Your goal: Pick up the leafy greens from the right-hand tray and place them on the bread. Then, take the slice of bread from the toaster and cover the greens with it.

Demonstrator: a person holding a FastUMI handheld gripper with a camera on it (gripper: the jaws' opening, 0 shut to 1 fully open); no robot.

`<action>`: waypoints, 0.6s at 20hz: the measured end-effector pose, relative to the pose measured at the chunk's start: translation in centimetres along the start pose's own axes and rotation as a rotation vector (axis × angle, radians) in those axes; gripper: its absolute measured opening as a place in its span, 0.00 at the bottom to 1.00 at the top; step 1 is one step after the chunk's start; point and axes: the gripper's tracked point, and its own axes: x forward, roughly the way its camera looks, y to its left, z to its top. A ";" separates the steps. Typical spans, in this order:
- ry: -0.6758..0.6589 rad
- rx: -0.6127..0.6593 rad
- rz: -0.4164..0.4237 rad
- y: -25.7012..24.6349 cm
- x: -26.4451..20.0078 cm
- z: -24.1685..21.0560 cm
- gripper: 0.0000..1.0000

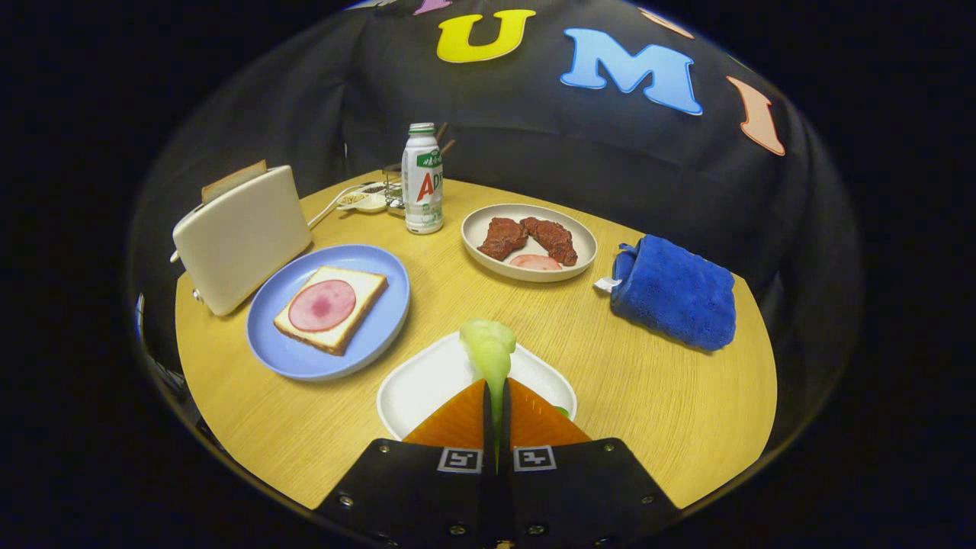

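A round, light wooden table (656,396) stands before the booth's black cloth wall (534,145), evenly lit.

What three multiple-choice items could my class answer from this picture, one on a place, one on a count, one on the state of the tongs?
1. Where does the bread slice with the pink round on it lie?
A. on the blue plate
B. on the white tray
C. on the blue cloth

2. How many dark meat pieces lie on the beige plate?
A. one
B. two
C. four

3. What are the tongs doing?
A. open above the toaster
B. shut on nothing
C. shut on the leafy greens

Key: 1 A, the bread slice rests on the blue plate beside the toaster. 2 B, two dark meat pieces lie side by side on the beige plate. 3 C, the tongs pinch the leafy greens over the white tray.
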 end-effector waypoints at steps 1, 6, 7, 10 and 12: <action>-0.002 0.036 0.018 0.6 -0.6 0.4 0.01; -0.003 0.057 0.058 2.0 -1.4 1.6 0.01; -0.015 0.061 0.085 2.8 -1.3 2.0 0.01; -0.040 0.057 0.105 4.4 -1.3 3.4 0.01; -0.052 0.026 0.095 5.5 -1.2 4.6 0.01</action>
